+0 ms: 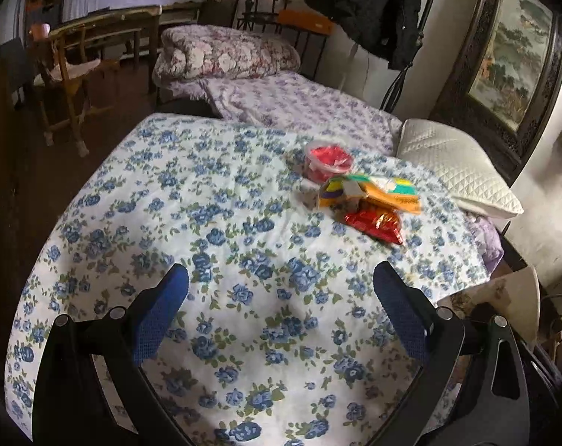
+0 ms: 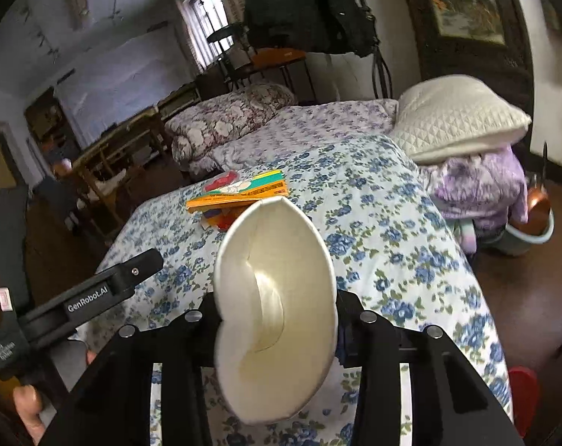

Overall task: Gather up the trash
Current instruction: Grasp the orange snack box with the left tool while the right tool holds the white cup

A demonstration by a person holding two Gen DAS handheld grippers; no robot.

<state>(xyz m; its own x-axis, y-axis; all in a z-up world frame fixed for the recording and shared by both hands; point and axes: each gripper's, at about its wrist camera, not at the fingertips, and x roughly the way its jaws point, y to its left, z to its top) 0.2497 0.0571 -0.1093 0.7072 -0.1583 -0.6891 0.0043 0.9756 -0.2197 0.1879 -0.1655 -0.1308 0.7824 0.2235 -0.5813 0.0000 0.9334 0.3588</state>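
Note:
My right gripper [image 2: 277, 308] is shut on a white paper cup [image 2: 273, 297]. The cup is squashed oval between the fingers, with its mouth facing the camera. My left gripper [image 1: 281, 271] hovers open over the blue-flowered bedspread [image 1: 206, 204], with nothing between its blue pads [image 1: 161, 312]. Further up the bed lie a red plastic tub [image 1: 329, 161], a yellow, orange and green packet [image 1: 373, 193] and a red snack wrapper [image 1: 375, 225]. In the right wrist view the packet [image 2: 243, 191] and the tub [image 2: 221, 180] lie just beyond the cup.
A white quilted pillow [image 1: 455, 163] lies at the bed's right edge and a folded flowered quilt [image 1: 225, 52] at the far end. A wooden chair [image 1: 68, 74] stands left of the bed. A basin [image 2: 533, 230] and a red object [image 2: 522, 394] are on the floor at right.

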